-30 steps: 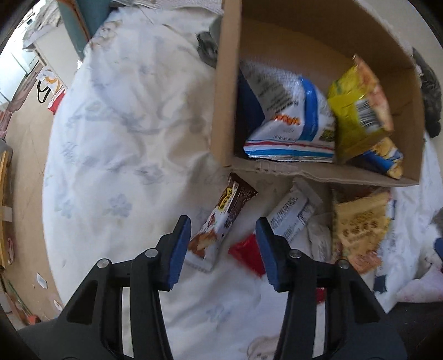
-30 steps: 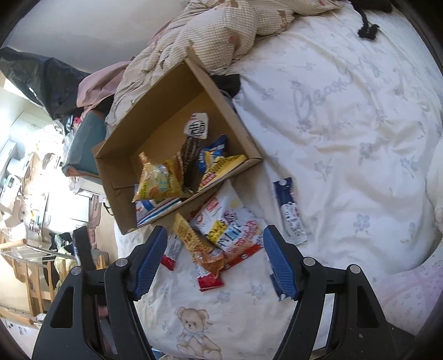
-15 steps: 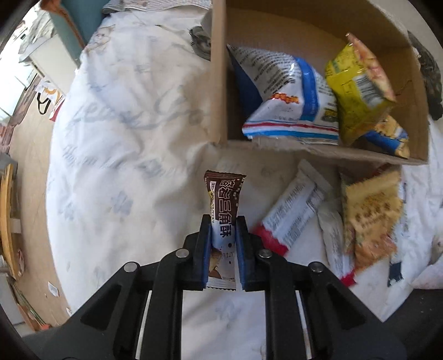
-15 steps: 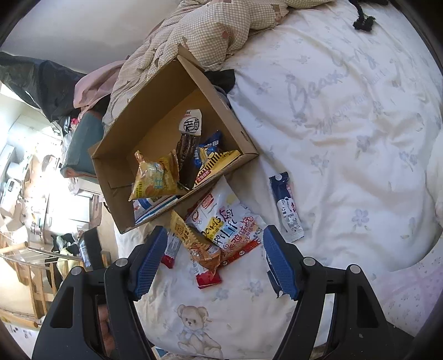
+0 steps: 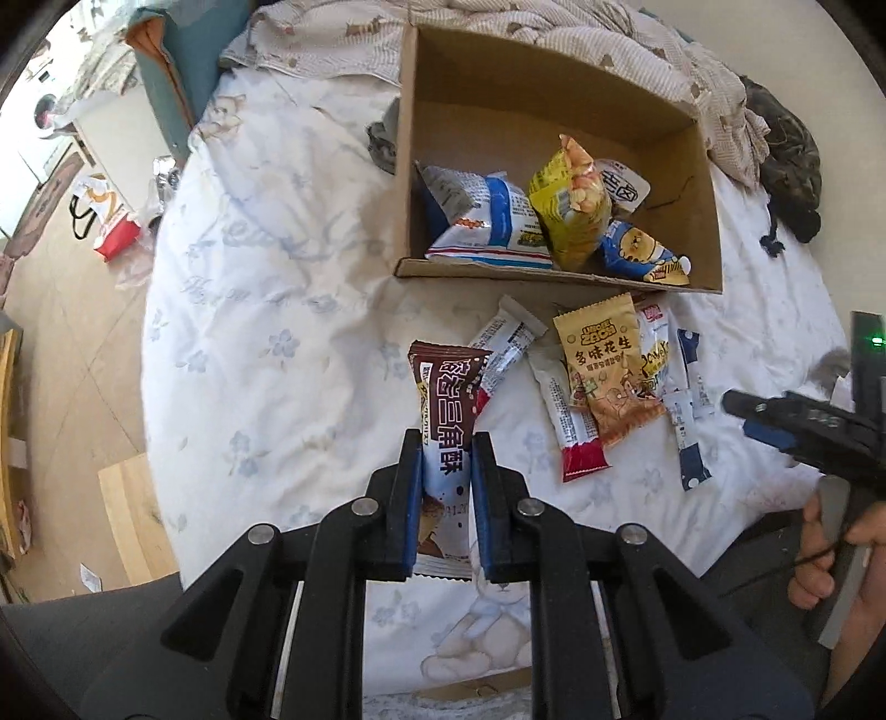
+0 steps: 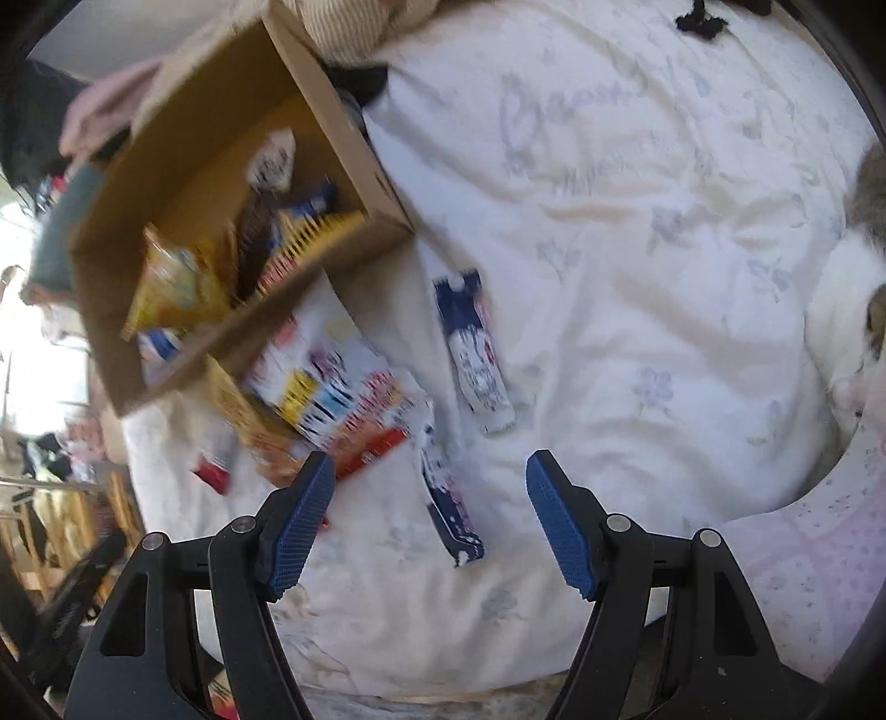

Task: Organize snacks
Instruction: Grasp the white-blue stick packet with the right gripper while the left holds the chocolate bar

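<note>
My left gripper [image 5: 447,443] is shut on a brown chocolate snack bar [image 5: 447,410] and holds it upright above the bed. A cardboard box [image 5: 554,279] lies ahead with a white-blue bag [image 5: 487,221], a yellow bag [image 5: 570,202] and a blue bag [image 5: 642,252] inside. Loose snacks lie before the box, among them an orange peanut pack [image 5: 603,368]. My right gripper [image 6: 429,520] is open and empty above a dark blue bar [image 6: 451,515]; a second blue bar [image 6: 473,349] lies beyond it. It also shows at the right edge of the left wrist view [image 5: 786,421].
A white flowered bedsheet [image 5: 266,310] covers the bed. A rumpled blanket [image 5: 609,39] lies behind the box. A cat [image 6: 855,310] rests at the right edge of the right wrist view. The floor [image 5: 66,310] with a red-white bag is at the left.
My left gripper closed on the brown snack bar and lifted it off the sheet, pulling back from the box. My right gripper moved lower and closer over the blue bars.
</note>
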Motion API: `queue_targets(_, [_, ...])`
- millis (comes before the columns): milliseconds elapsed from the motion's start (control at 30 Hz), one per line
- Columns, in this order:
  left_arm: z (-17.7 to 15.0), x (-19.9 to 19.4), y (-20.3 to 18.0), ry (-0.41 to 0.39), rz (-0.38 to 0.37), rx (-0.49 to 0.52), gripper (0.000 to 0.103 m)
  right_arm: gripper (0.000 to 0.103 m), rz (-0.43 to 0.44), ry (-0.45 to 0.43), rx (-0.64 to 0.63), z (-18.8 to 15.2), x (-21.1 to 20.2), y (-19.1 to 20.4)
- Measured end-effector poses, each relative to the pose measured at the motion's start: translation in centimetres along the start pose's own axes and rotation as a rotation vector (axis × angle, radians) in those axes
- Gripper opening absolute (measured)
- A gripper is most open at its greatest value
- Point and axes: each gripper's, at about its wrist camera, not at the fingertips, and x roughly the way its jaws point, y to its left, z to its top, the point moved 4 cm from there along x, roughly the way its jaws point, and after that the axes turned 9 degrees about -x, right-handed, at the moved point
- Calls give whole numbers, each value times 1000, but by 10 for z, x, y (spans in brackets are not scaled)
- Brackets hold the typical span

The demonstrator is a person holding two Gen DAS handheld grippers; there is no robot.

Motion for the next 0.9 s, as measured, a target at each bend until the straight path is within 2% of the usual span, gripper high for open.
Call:
queue_targets(367, [8, 0, 11, -20, -29, -88, 13, 73, -148, 152, -133, -8, 51, 21])
queue_targets(533, [10, -2, 7, -35, -28, -81, 13, 72, -210, 171, -189, -11, 62, 29])
queue_targets(700, [10, -3, 6, -44, -25, -74, 13, 47, -264, 205, -246, -18, 71, 32])
queue_targets(767, [10, -3, 6, -46, -23, -73, 13, 29, -274, 203, -261, -18, 71, 32])
queue_targets(833, [10, -2, 7, -47, -18, -72, 13, 18, -272, 192, -265, -19, 68, 31])
queue_targets(900, [9, -2, 8, -51, -11, -72, 13, 17, -261, 171, -265, -21, 60, 31])
